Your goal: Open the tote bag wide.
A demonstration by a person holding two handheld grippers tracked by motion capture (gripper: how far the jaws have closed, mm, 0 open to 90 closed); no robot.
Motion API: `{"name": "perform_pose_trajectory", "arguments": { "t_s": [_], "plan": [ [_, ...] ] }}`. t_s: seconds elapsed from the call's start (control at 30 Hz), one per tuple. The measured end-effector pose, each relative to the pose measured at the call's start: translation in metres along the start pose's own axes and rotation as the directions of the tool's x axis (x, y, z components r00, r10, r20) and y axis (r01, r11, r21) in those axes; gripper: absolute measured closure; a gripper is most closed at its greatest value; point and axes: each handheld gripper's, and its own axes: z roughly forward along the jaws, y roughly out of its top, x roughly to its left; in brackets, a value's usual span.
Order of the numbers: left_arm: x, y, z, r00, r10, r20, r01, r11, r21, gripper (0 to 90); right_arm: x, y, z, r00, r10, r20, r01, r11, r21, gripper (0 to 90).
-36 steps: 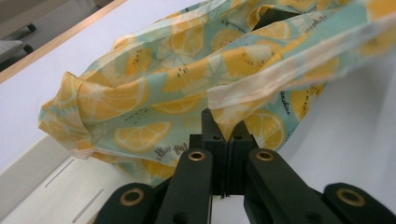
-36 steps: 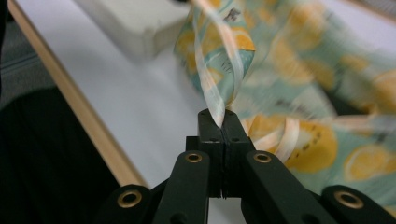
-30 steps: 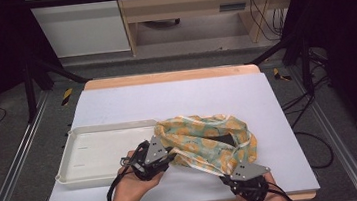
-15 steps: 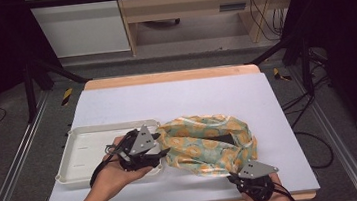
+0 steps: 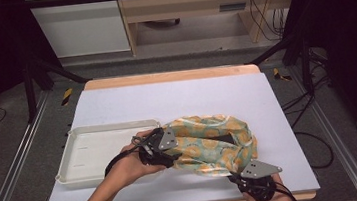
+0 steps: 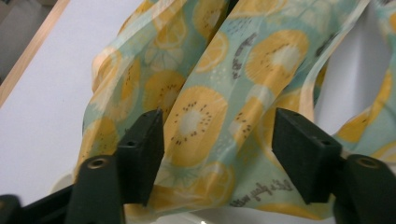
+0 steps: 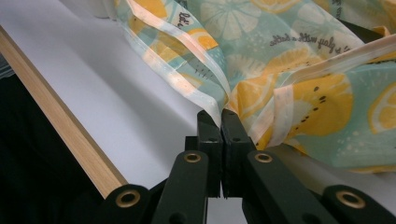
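We see a fruit-printed bag lying crumpled on the white desk, just right of a shallow white tray. Our left tool has just been opening: its jaws stand apart with the bag's printed film between them, and the pads do not press it. Our right tool sits at the desk's near edge, jaws clenched together on a pale hem of the bag, which fans out beyond them.
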Motion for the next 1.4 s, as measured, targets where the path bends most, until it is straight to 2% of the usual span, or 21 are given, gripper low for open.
{"name": "perform_pose_trajectory", "arguments": {
  "t_s": [0.17,0.27,0.33,0.43,0.47,0.53,0.57,0.6,0.7,0.8,0.9,1.0,1.2,1.3,1.33,1.4],
  "plan": [
    [0.001,0.002,0.001,0.9984,-0.04,-0.039,0.042,0.9978,0.05,72.1,0.001,0.001,-0.003,1.0,0.0,0.005,0.0,1.0,-0.011,89.6],
    [0.003,0.003,0.003,0.9978,-0.059,-0.03,0.062,0.9947,0.082,89.9,0.002,0.001,-0.004,0.9999,-0.006,0.008,0.006,1.0,-0.018,89.7],
    [0.005,0.005,0.001,0.996,-0.078,-0.045,0.081,0.9946,0.065,90.0,0.002,0.002,-0.006,0.9999,-0.006,0.011,0.007,1.0,-0.016,89.7],
    [0.012,0.008,-0.011,0.988,-0.131,-0.082,0.133,0.9911,0.011,90.0,0.003,0.0,-0.008,0.9998,-0.008,0.02,0.008,1.0,0.002,89.9],
    [0.014,0.009,-0.017,0.9818,-0.16,-0.103,0.158,0.9871,-0.026,90.0,0.003,-0.001,-0.008,0.9997,-0.008,0.022,0.008,1.0,0.007,90.0],
    [0.018,0.01,-0.027,0.9723,-0.191,-0.134,0.184,0.9807,-0.065,90.0,0.003,-0.003,-0.008,0.9997,-0.009,0.024,0.008,1.0,0.03,90.0],
    [0.019,0.01,-0.031,0.969,-0.205,-0.137,0.195,0.9773,-0.081,90.0,0.003,-0.005,-0.007,0.9994,-0.013,0.033,0.012,0.999,0.049,90.0],
    [0.02,0.01,-0.037,0.963,-0.226,-0.146,0.212,0.9714,-0.106,90.0,0.003,-0.007,-0.007,0.9992,-0.016,0.038,0.014,0.998,0.06,90.0],
    [0.022,0.008,-0.048,0.9591,-0.248,-0.136,0.229,0.9633,-0.14,90.0,0.002,-0.009,-0.004,0.999,-0.018,0.042,0.014,0.996,0.089,89.9],
    [0.02,0.006,-0.053,0.962,-0.249,-0.111,0.232,0.9613,-0.149,90.0,0.002,-0.007,-0.004,0.9991,-0.018,0.039,0.015,0.998,0.065,85.5],
    [0.015,0.006,-0.057,0.9656,-0.242,-0.094,0.226,0.9613,-0.157,90.0,0.004,-0.003,-0.01,0.9985,-0.013,0.054,0.012,1.0,0.024,69.3],
    [0.009,0.006,-0.058,0.9683,-0.238,-0.077,0.223,0.9606,-0.166,90.0,0.008,0.001,-0.017,0.9982,-0.017,0.058,0.017,1.0,0.001,58.6],
    [-0.007,0.002,-0.053,0.9759,-0.213,-0.046,0.204,0.9674,-0.15,90.0,0.013,0.009,-0.033,0.9978,-0.017,0.063,0.022,0.997,-0.074,42.7],
    [-0.013,-0.001,-0.049,0.9774,-0.208,-0.036,0.202,0.9699,-0.137,90.0,0.012,0.017,-0.036,0.9969,-0.022,0.076,0.029,0.996,-0.087,35.1],
    [-0.013,-0.002,-0.048,0.9771,-0.21,-0.033,0.204,0.9694,-0.137,90.0,0.009,0.025,-0.037,0.9963,-0.026,0.082,0.034,0.995,-0.09,31.4],
    [-0.014,-0.003,-0.047,0.9777,-0.209,-0.025,0.203,0.9696,-0.136,90.0,0.008,0.03,-0.036,0.9954,-0.035,0.089,0.043,0.995,-0.088,29.2]
  ]
}}
